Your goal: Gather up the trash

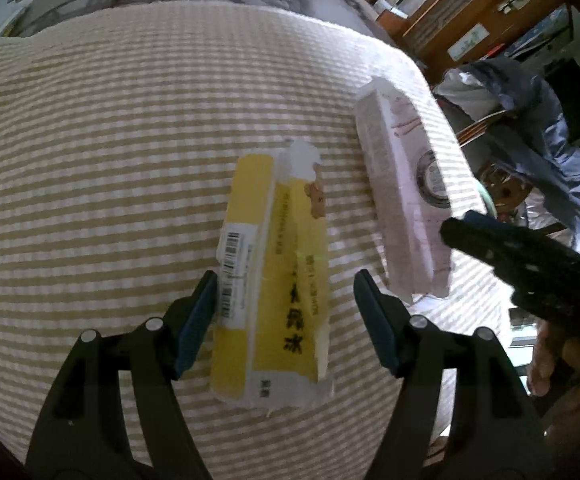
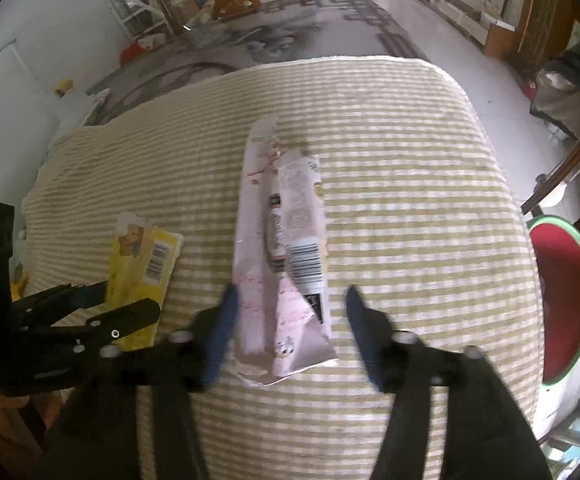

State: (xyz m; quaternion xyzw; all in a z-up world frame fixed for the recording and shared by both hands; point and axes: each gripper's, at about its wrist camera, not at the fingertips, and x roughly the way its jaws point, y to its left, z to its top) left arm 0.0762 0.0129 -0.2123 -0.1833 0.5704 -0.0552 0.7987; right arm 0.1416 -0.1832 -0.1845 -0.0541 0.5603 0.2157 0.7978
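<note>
Straddling wrappers: left tongs (image 1: 286, 300) wide around the yellow wrapper (image 1: 274, 280), right tongs (image 2: 290, 320) wide around the pink wrapper (image 2: 278, 248) on the table (image 2: 409, 200); we'd lower fully, then pinch.

The flattened yellow paper carton (image 1: 274, 280) has big black Chinese characters down its face, the last one looks like 冰, plus a barcode on its side panel, and the crumpled pale pink wrapper (image 2: 286, 248) has a barcode too.

Striped cloth-covered table (image 1: 130, 128), yellow wrapper (image 1: 274, 280) and pink wrapper (image 1: 401, 200) lying flat, apart
</note>
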